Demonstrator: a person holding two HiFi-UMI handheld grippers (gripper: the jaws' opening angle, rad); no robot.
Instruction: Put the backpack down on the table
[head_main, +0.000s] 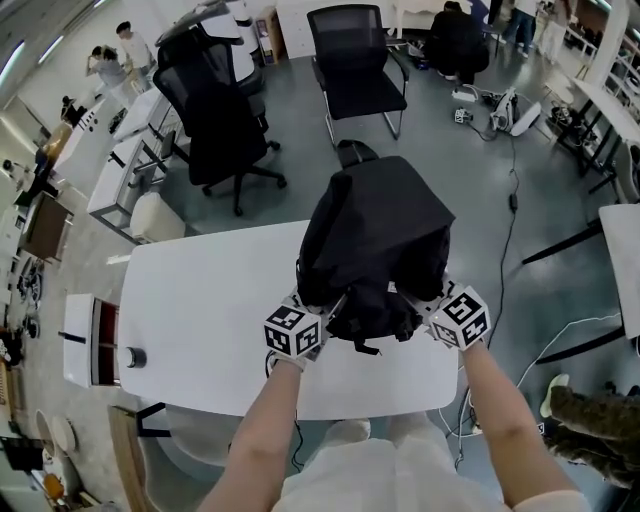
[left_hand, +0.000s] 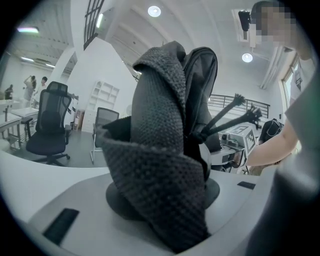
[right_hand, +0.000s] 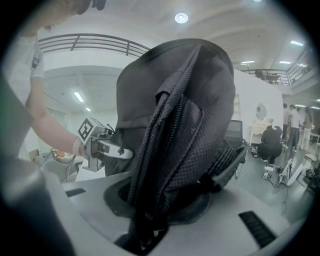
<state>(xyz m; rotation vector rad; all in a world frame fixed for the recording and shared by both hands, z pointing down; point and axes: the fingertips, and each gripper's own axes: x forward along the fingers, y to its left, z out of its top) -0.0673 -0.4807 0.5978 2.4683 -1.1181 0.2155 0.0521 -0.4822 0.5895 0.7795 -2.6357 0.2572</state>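
Hanging between both grippers, the black backpack (head_main: 375, 240) is held over the right part of the white table (head_main: 200, 300). The left gripper (head_main: 322, 312) and the right gripper (head_main: 428, 300) are each clamped on a padded strap (left_hand: 160, 165). The bag looks soft, floppy and fairly light, so it will likely slump when set down. The straps give the surest hold.

The person's bare left forearm (head_main: 262, 430) and right forearm (head_main: 500, 425) reach forward from the bottom of the head view, roughly parallel and a little apart, each ending at a handheld gripper. The left gripper (head_main: 305, 322) and right gripper (head_main: 447, 312) sit side by side at about the same height, marker cubes facing up, pointing forward and slightly downward. The left gripper's jaws are clamped on a folded padded mesh strap (left_hand: 160, 165) of the black backpack (head_main: 375, 235), and the right gripper's jaws are clamped on a second mesh strap (right_hand: 175, 150).
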